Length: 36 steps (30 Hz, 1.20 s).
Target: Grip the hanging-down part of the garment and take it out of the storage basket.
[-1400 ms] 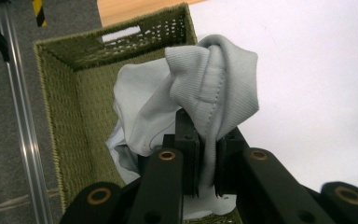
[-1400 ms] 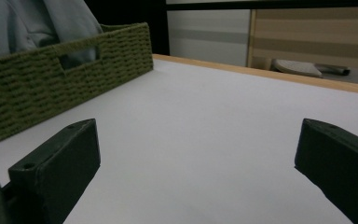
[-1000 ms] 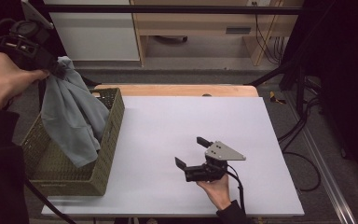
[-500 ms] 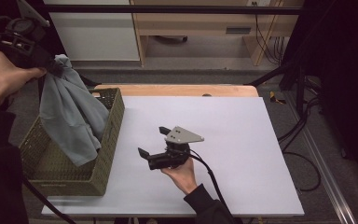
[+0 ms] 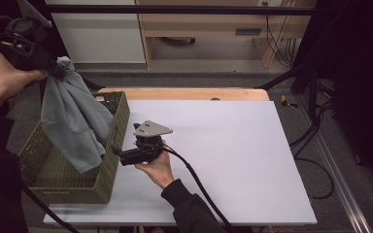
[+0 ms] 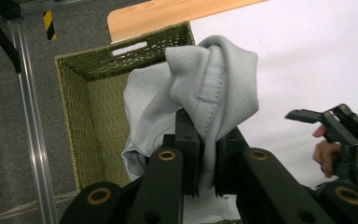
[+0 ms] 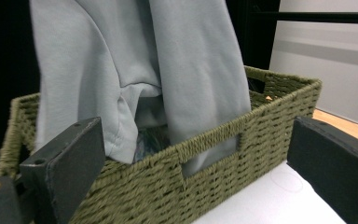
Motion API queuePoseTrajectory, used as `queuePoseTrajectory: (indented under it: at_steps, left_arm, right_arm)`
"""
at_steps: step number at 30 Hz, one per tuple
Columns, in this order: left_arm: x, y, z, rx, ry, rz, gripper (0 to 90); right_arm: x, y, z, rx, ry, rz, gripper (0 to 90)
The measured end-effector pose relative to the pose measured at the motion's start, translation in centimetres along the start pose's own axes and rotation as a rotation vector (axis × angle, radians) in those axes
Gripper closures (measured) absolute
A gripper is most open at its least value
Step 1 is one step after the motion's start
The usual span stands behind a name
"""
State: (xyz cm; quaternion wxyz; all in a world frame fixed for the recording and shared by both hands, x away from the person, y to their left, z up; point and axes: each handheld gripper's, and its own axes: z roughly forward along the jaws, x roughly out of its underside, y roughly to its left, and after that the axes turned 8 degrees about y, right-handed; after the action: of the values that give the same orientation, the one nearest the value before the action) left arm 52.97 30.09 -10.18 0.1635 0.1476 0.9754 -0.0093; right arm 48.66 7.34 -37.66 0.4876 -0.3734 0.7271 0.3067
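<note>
A grey sweatshirt-like garment [image 5: 73,121] hangs from my left gripper [image 5: 53,68], held high over the far left. Its lower part dangles inside the olive woven basket [image 5: 114,165]. In the left gripper view my left gripper [image 6: 207,161] is shut on a ribbed fold of the garment [image 6: 214,79], above the basket [image 6: 93,93]. My right gripper [image 5: 126,140] stands open just right of the basket's right wall, its jaws pointing at it. In the right gripper view the open right gripper [image 7: 200,163] faces the basket wall [image 7: 261,126], with the garment [image 7: 191,70] hanging behind it.
The basket stands at the left edge of the white tabletop [image 5: 233,155], whose wooden far edge [image 5: 184,93] shows behind. Cables trail from both grippers. Shelving and a dark metal frame stand beyond the table, over grey floor.
My right gripper has travelled left across the table, from the middle right to the basket's side. The left gripper still holds the garment up, barely shifted.
</note>
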Motion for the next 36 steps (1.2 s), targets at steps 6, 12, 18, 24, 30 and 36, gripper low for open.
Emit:
queuePoseTrajectory:
  at_steps: [6,12,18,24,30,36]
  left_arm:
    - [0.1,0.1,0.0,0.004,0.003,0.005,81.8]
    - [0.0,0.1,0.1,0.006,0.004,0.005,81.8]
    - [-0.2,-0.1,0.0,0.004,0.004,0.010,81.8]
    - [-0.3,-0.5,0.0,0.001,0.008,0.020,81.8]
    - [-0.2,-0.4,0.0,-0.001,0.010,0.021,81.8]
    - [-0.1,-0.1,-0.2,0.001,0.002,0.019,81.8]
  right_arm:
    - [-0.4,-0.1,1.7,0.002,-0.012,-0.004,3.3]
    - [-0.6,-0.7,3.1,0.004,-0.001,0.008,2.8]
    - [-0.9,-0.8,4.5,0.021,0.015,-0.010,2.9]
    - [-0.8,-0.8,6.2,0.031,0.033,0.001,3.4]
    - [-0.7,-0.6,8.1,0.035,0.068,0.012,4.9]
    - [-0.5,-0.4,9.2,0.025,0.095,0.017,8.3]
